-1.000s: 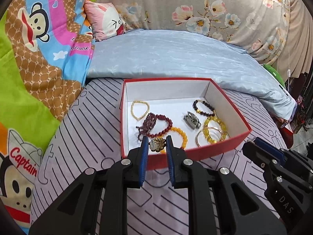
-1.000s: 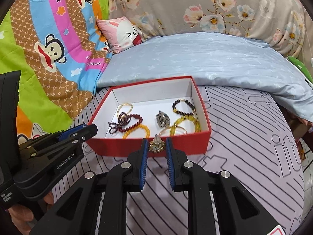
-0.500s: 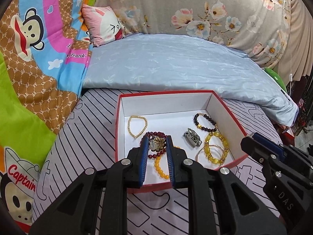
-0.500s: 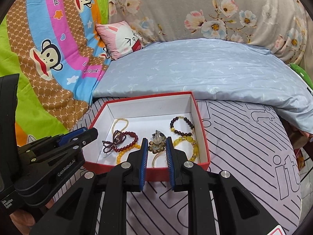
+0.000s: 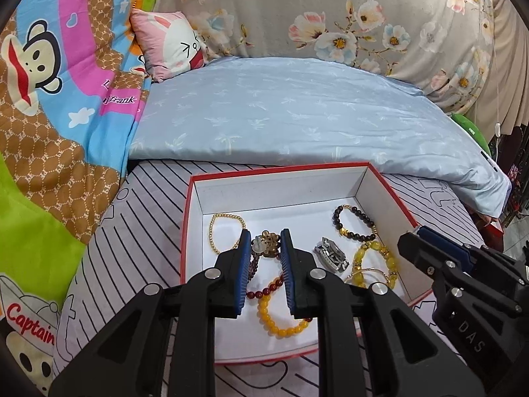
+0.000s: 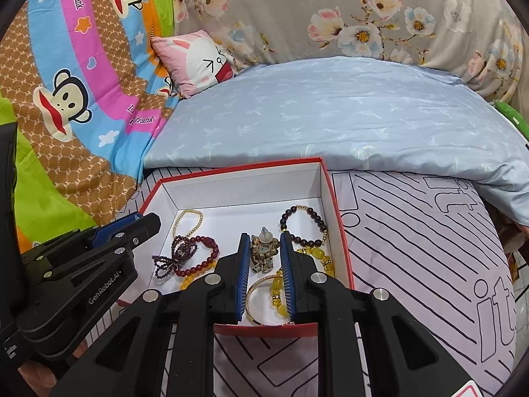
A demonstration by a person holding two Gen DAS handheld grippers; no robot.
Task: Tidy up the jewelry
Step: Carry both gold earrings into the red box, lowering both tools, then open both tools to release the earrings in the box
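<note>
We carry a small ornament in each claw, and what the coming move turns on is where each piece hangs over the red box (image 5: pixel 390 185), which sits on the striped bed sheet (image 5: pixel 145 231) in front of the pale blue quilt (image 5: pixel 297 119). Starting on the left, our left claw (image 5: pixel 264 248) is clamped on a small brown and gold earring (image 5: pixel 266 246), its fingers pointing forward and down into the box; in the left wrist view the piece sits over the left part of the white floor, just right of the thin gold bead bracelet (image 5: pixel 226 231) and above the dark red bead bracelet (image 5: pixel 264 292) and the amber bead bracelet (image 5: pixel 281 324). Further right lie a metal watch (image 5: pixel 332 258), a dark bead bracelet (image 5: pixel 353 223) and a cluster of yellow bead bracelets (image 5: pixel 377 261). Our right claw (image 6: pixel 264 251) is likewise closed on a matching gold earring with a clear backing (image 6: pixel 264 248), held over the middle-right of the box with a gold bangle (image 6: pixel 261 297) showing between its fingers. We judge the left claw nearer the free white floor toward the back wall, and that each piece needs only a short drop, provided we release clear of the beads below.
</note>
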